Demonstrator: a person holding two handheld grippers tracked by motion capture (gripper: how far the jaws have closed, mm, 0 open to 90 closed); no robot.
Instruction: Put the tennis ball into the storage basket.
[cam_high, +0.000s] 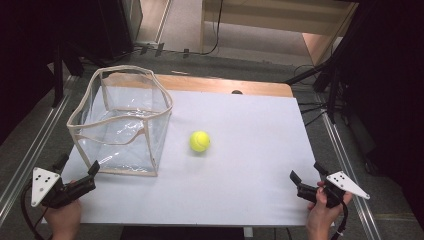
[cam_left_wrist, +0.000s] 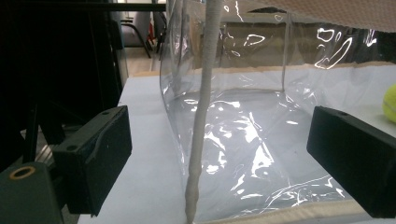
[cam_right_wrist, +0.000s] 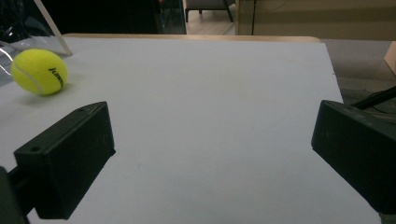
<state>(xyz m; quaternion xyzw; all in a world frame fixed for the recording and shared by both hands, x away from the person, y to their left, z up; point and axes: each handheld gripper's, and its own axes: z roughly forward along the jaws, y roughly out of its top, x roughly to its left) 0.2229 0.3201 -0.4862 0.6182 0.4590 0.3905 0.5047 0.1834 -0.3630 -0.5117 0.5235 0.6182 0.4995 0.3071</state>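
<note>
A table (cam_high: 240, 180) covered by a white sheet is seen from above, a strip of bare wood being left uncovered along its far edge. The surroundings are lost in darkness to the left and right, and little can be made out there beyond rails and cables.

A clear bag (cam_high: 122, 120) with pale trim is stood open on the far left part of the sheet. Its walls are crumpled and marked by glare, so that what lies behind them is blurred in the left gripper view, where its top is cut off by the frame and one trimmed corner seam (cam_left_wrist: 201, 121) is seen upright between the jaws, touched by neither.

The left gripper (cam_high: 77, 172) is held at the near left corner, just beside the bag's near corner; its jaws are spread wide and nothing is gripped. The right gripper (cam_high: 306, 175) is held at the near right edge, well apart from bag and ball, its jaws likewise spread wide over bare sheet. Both hands are cut off at the bottom edge.

A yellow ball (cam_high: 199, 141) is left on the sheet just right of the bag, near the middle. It is cut off at the right edge of the left gripper view, and its dark lettering cannot be read with certainty in the right gripper view
</note>
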